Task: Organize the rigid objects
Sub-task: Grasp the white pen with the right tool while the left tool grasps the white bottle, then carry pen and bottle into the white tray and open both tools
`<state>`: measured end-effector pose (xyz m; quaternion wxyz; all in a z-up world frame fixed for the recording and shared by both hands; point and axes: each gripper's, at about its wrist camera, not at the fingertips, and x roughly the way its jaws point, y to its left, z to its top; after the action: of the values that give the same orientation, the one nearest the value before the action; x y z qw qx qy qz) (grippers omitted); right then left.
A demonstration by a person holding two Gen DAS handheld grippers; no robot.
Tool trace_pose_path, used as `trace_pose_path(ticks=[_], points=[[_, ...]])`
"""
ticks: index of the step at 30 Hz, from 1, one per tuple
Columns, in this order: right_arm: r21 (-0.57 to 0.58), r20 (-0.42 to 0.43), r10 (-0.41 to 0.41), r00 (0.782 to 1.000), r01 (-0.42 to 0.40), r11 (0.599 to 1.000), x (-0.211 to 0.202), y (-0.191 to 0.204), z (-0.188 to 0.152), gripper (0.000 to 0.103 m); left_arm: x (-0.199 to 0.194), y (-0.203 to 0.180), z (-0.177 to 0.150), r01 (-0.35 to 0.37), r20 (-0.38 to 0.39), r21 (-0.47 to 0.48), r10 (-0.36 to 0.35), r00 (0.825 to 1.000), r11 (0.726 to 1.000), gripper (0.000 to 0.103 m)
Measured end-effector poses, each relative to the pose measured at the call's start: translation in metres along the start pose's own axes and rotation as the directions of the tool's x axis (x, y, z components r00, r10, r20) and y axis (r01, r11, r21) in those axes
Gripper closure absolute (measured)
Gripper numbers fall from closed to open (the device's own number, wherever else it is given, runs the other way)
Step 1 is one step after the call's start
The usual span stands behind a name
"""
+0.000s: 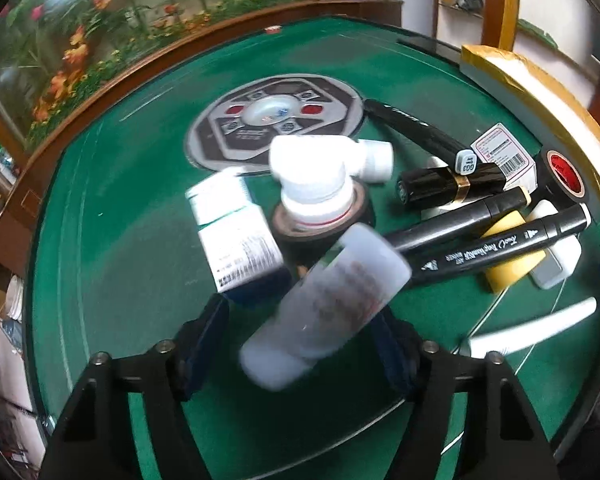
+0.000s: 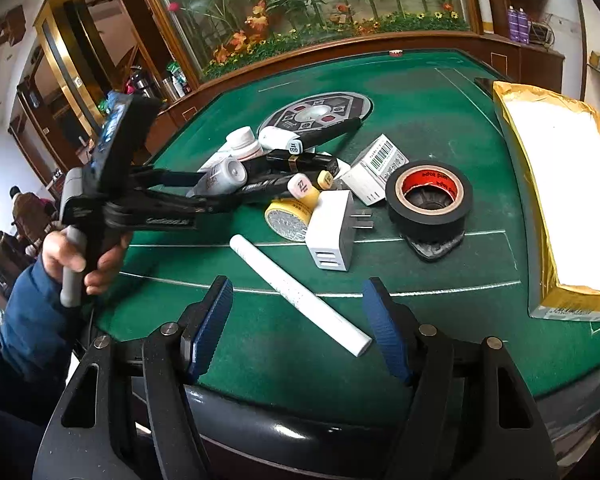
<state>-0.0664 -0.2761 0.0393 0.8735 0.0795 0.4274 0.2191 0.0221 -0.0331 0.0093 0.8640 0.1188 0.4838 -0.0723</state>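
My left gripper (image 1: 300,344) has its jaws wide apart around a blurred white plastic bottle (image 1: 324,312); the pads do not visibly press it. In the right wrist view the same gripper (image 2: 204,188) reaches into the pile, the bottle (image 2: 224,176) between its fingers. My right gripper (image 2: 296,328) is open and empty, low at the table's near edge, with a white tube (image 2: 300,292) lying between its fingers on the felt. The pile holds black markers (image 1: 496,248), a white jar (image 1: 312,184), a small box (image 1: 236,232), a white charger (image 2: 332,232) and yellow tape (image 2: 288,216).
A black tape roll (image 2: 428,196) stands right of the pile. A yellow-edged parcel (image 2: 560,184) lies at the right. A round control panel (image 2: 316,114) sits mid-table on green felt (image 2: 440,112). A wooden rail and glass flower display run along the far side.
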Motion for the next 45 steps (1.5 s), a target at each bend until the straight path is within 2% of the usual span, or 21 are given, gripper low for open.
trace_pose_path(ticks=[1, 3, 6, 7, 8, 10, 13, 17, 18, 20, 21, 22, 23, 24, 25, 26, 27, 28, 35, 38, 45], points=[[0.003, 0.000, 0.006, 1.000, -0.006, 1.000, -0.001, 0.000, 0.000, 0.035, -0.001, 0.000, 0.000, 0.020, 0.000, -0.015, -0.020, 1.000, 1.000, 0.049], [0.003, -0.001, 0.011, 1.000, -0.011, 1.000, -0.001, 0.000, -0.001, 0.035, -0.005, -0.004, -0.003, 0.025, -0.014, -0.022, -0.025, 1.000, 0.999, 0.057], [-0.016, -0.006, 0.028, 1.000, -0.028, 0.999, -0.001, 0.001, -0.001, 0.044, -0.015, -0.012, -0.016, 0.079, -0.038, -0.032, -0.081, 0.996, 0.996, 0.072], [-0.025, -0.013, 0.035, 0.999, -0.036, 0.999, 0.001, 0.002, -0.001, 0.046, -0.018, -0.014, -0.020, 0.089, -0.043, -0.036, -0.090, 0.995, 0.995, 0.073], [-0.035, -0.016, 0.041, 0.999, -0.042, 0.999, 0.001, 0.005, -0.001, 0.054, -0.021, -0.015, -0.025, 0.088, -0.046, -0.040, -0.090, 0.995, 0.995, 0.073], [-0.064, -0.034, 0.049, 0.998, -0.051, 0.997, 0.004, 0.009, -0.002, 0.061, -0.023, -0.014, -0.029, 0.090, -0.047, -0.051, -0.092, 0.995, 0.995, 0.073], [-0.120, -0.068, 0.030, 0.997, -0.038, 0.992, 0.011, 0.016, 0.000, 0.066, -0.021, -0.010, -0.027, 0.097, -0.041, -0.073, -0.100, 0.994, 0.993, 0.073], [-0.209, -0.100, -0.017, 0.995, -0.004, 0.978, 0.018, 0.017, 0.010, 0.067, -0.011, -0.005, -0.013, 0.095, -0.061, -0.102, -0.101, 0.993, 0.990, 0.071], [-0.230, -0.134, -0.023, 0.991, -0.008, 0.973, 0.024, 0.015, 0.013, 0.067, -0.009, -0.006, -0.010, 0.090, -0.062, -0.096, -0.096, 0.993, 0.991, 0.068], [-0.257, -0.164, -0.029, 0.986, -0.014, 0.966, 0.032, 0.015, 0.016, 0.067, -0.005, -0.005, -0.006, 0.077, -0.064, -0.104, -0.084, 0.994, 0.992, 0.053], [-0.274, -0.187, -0.032, 0.982, -0.021, 0.961, 0.038, 0.015, 0.017, 0.067, -0.001, -0.002, -0.003, 0.067, -0.069, -0.124, -0.076, 0.995, 0.990, 0.038], [-0.291, -0.202, -0.039, 0.979, -0.022, 0.956, 0.043, 0.016, 0.017, 0.067, 0.002, 0.001, -0.002, 0.064, -0.073, -0.144, -0.075, 0.994, 0.987, 0.030], [-0.307, -0.215, -0.047, 0.975, -0.022, 0.952, 0.048, 0.018, 0.016, 0.077, 0.004, 0.004, -0.001, 0.075, -0.068, -0.166, -0.087, 0.994, 0.983, 0.030], [-0.315, -0.227, -0.051, 0.973, -0.024, 0.949, 0.051, 0.020, 0.015, 0.080, 0.005, 0.004, -0.001, 0.070, -0.057, -0.167, -0.081, 0.995, 0.983, 0.030], [-0.328, -0.223, -0.059, 0.973, -0.017, 0.945, 0.053, 0.022, 0.014, 0.087, 0.004, 0.002, -0.001, 0.070, -0.048, -0.161, -0.078, 0.996, 0.985, 0.036], [-0.344, -0.220, -0.074, 0.973, -0.006, 0.939, 0.054, 0.026, 0.012, 0.088, 0.002, 0.001, -0.003, 0.075, -0.038, -0.159, -0.082, 0.996, 0.984, 0.041], [-0.353, -0.217, -0.079, 0.973, -0.003, 0.936, 0.055, 0.031, 0.011, 0.089, 0.000, 0.000, -0.004, 0.076, -0.025, -0.156, -0.081, 0.996, 0.985, 0.059], [-0.350, -0.218, -0.071, 0.973, -0.010, 0.937, 0.055, 0.034, 0.010, 0.089, -0.003, -0.002, -0.006, 0.069, -0.020, -0.152, -0.073, 0.997, 0.986, 0.069], [-0.243, -0.185, 0.065, 0.981, -0.110, 0.964, 0.044, 0.036, 0.010, 0.089, -0.018, -0.001, -0.026, 0.162, 0.020, -0.207, -0.161, 0.987, 0.965, 0.069], [-0.212, -0.176, 0.076, 0.981, -0.113, 0.971, 0.043, 0.033, 0.010, 0.089, -0.023, -0.001, -0.028, 0.192, 0.039, -0.223, -0.188, 0.981, 0.956, 0.069], [-0.128, -0.086, 0.117, 0.989, -0.127, 0.984, 0.017, 0.016, 0.013, 0.089, -0.048, -0.018, -0.016, 0.249, 0.098, -0.192, -0.233, 0.967, 0.949, 0.069]])
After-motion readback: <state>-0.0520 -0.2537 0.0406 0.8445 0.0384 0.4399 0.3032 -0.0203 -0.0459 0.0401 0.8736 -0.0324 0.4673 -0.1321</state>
